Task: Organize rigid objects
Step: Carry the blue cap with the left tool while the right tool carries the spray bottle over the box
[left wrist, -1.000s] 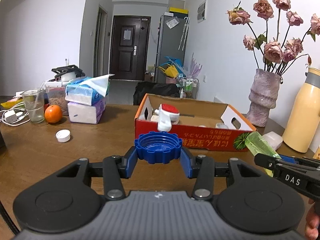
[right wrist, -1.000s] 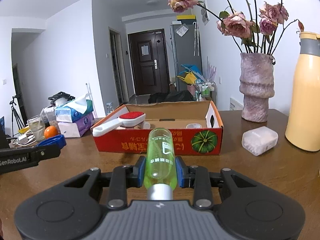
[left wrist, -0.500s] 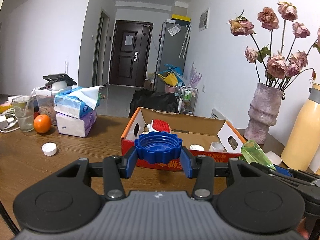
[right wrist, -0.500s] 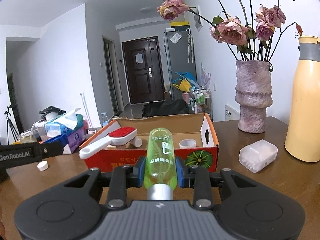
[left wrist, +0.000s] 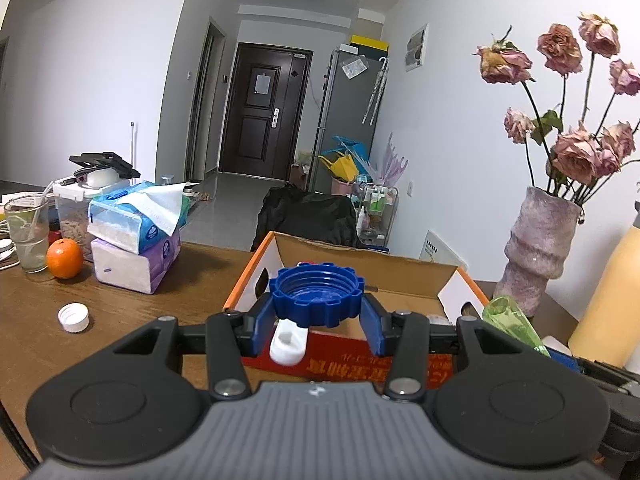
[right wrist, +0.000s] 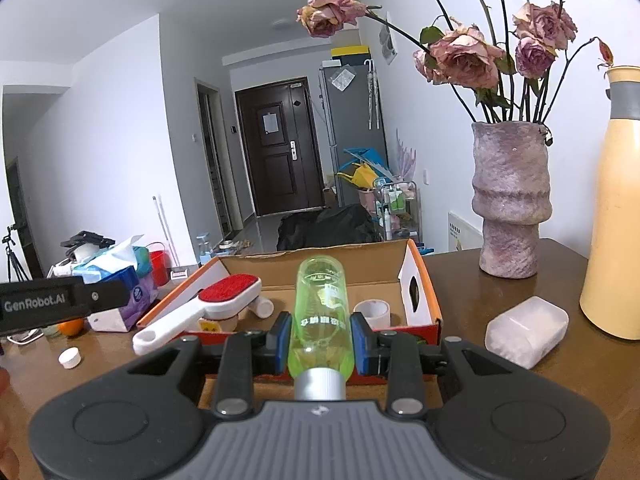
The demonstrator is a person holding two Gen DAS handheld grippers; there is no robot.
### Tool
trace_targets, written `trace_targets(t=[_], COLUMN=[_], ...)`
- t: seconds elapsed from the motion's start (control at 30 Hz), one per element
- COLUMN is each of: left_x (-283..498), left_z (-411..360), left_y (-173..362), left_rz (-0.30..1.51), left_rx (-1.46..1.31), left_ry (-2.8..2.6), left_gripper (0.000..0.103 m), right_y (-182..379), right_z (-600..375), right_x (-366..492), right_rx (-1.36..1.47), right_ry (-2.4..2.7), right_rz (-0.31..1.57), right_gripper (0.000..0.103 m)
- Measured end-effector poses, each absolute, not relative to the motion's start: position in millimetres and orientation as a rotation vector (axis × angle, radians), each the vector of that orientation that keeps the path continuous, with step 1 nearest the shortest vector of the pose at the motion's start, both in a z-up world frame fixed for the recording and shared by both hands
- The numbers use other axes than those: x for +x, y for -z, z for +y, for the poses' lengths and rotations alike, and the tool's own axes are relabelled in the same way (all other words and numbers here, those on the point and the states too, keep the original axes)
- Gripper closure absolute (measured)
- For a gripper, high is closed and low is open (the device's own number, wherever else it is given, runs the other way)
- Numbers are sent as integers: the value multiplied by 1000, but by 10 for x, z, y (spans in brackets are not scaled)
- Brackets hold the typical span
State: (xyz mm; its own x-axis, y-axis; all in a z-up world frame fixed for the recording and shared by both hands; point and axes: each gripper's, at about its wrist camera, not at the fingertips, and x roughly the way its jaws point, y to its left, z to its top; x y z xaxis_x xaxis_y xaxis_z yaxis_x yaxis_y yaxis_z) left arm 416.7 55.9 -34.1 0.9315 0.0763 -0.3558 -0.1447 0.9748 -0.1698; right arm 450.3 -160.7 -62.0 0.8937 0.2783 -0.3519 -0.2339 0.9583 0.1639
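Left wrist view shows the left gripper (left wrist: 318, 322) with its blue fingers (left wrist: 259, 326) pinching a blue ribbed plastic screw cap (left wrist: 317, 298) by its sides, open side up, held above the near edge of the open orange-and-red cardboard box (left wrist: 400, 276) on the brown wooden surface (left wrist: 120, 320). Left of the box lie a small white bottle cap (left wrist: 73, 317), an orange fruit (left wrist: 64, 258) and two stacked tissue packs (left wrist: 136, 240). Right of the box stand a mauve ceramic vase of dried pink roses (left wrist: 538, 248) and a cream-yellow flask (left wrist: 608, 292). Right wrist view shows the right gripper (right wrist: 320, 338) with its fingers (right wrist: 282, 336) clamped on a translucent green plastic bottle with a silver neck (right wrist: 322, 316), lying along the fingers with its base pointing at the box (right wrist: 424, 280). Inside the box rest a white-handled lint brush with a red pad (right wrist: 200, 312), its handle jutting over the near-left wall, and a white tape roll (right wrist: 372, 312) near the right wall. Right of the box a frosted plastic container (right wrist: 526, 330) lies on the surface (right wrist: 480, 268).
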Motion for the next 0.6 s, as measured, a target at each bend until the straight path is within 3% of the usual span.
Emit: trace_targets(t=[0.6], left_x=[4864], left_z=[593], left_y=[363], left_rz=[361], left_rx=[-204], left_ry=[-104], left_gripper=[56], right_y=[677], right_z=[-1465], right_x=[5153], right_rx=[125], right_ry=[-256], right_rz=[398], right_gripper=[73])
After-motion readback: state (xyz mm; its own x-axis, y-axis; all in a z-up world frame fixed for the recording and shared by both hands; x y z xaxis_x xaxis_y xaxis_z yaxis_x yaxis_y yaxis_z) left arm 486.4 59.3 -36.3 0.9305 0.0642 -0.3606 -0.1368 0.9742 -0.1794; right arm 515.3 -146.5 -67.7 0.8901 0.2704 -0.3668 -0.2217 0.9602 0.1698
